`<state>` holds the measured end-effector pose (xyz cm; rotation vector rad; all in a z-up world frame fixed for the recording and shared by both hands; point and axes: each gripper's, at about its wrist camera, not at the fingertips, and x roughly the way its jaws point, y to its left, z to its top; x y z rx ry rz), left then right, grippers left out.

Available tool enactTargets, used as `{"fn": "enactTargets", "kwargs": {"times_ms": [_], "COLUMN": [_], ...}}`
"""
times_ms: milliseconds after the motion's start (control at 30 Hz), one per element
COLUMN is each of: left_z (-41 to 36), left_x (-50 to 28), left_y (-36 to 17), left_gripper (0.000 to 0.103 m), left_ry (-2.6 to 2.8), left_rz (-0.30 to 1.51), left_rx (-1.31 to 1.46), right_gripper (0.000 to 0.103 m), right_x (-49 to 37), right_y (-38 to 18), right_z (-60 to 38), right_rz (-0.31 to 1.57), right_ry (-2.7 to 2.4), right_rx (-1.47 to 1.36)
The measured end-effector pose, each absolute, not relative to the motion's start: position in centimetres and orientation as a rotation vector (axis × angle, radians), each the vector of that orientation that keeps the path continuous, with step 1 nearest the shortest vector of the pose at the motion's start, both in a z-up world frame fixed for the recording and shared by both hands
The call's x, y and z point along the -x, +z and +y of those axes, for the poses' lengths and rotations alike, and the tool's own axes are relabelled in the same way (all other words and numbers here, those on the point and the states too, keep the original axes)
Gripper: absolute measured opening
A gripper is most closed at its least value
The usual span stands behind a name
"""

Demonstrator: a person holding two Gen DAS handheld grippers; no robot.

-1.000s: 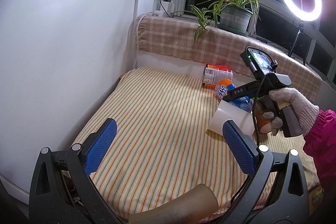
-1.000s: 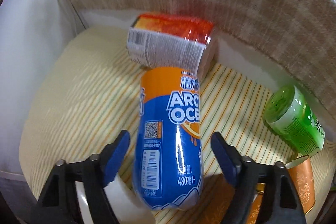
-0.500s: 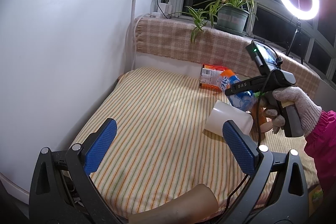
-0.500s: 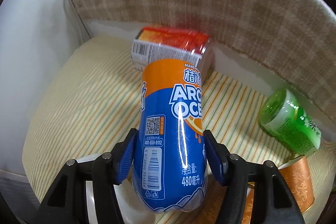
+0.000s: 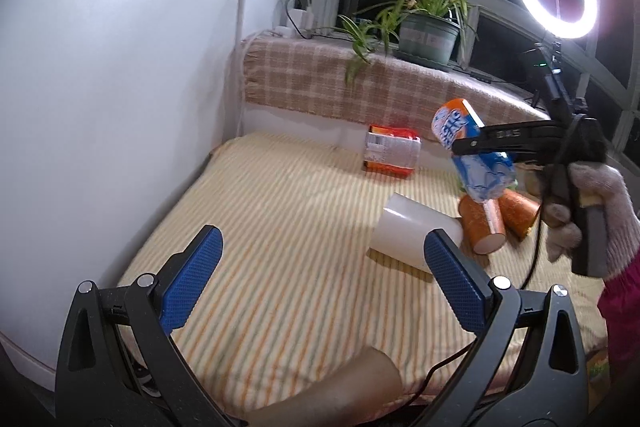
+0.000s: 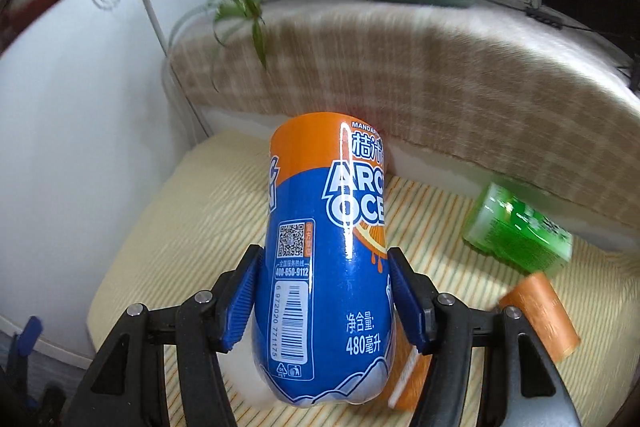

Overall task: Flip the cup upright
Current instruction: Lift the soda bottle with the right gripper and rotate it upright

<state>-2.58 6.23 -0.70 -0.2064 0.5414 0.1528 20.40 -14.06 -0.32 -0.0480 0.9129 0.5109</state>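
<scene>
My right gripper (image 6: 322, 297) is shut on a blue-and-orange cup-shaped drink container (image 6: 326, 259) and holds it lifted and tilted above the striped mat. In the left wrist view the same container (image 5: 472, 155) hangs in the right gripper (image 5: 476, 147) over the mat's far right. My left gripper (image 5: 320, 283) is open and empty, low over the mat's near side. A white cup (image 5: 412, 233) lies on its side just beyond its right finger.
Two orange cups (image 5: 482, 223) lie on their sides at the right. A red-orange packet (image 5: 392, 153) lies by the back wall. A green bottle (image 6: 516, 229) lies at the back right. A plaid-covered ledge (image 5: 360, 87) with a potted plant (image 5: 428, 35) borders the mat (image 5: 280, 227).
My right gripper closed on the blue-and-orange container and lifted it off the mat, tilting it up. My left gripper stayed open and roughly in place.
</scene>
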Motion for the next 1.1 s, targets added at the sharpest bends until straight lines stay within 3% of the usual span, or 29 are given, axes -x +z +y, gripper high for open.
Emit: {"fn": "enactTargets", "kwargs": {"times_ms": [233,567,1100], "left_z": [4.0,1.6,-2.3], "left_x": [1.8,-0.4,-2.9], "left_y": [-1.6,-3.9,-4.8], "left_gripper": [0.102,0.102,0.102], "left_ry": [0.048,-0.084,-0.21], "left_rz": [0.581,0.706,0.81], "left_rx": [0.195,0.268,0.292], "right_gripper": [0.064,0.065,0.069], "right_x": [-14.8,-9.7,-8.8], "right_y": [-0.7,-7.1,-11.1], "right_z": [-19.1,-24.0,-26.2], "right_rz": [0.919,1.058,1.124], "right_ry": [0.491,0.459,0.449], "right_rx": [-0.099,-0.334,-0.371]}}
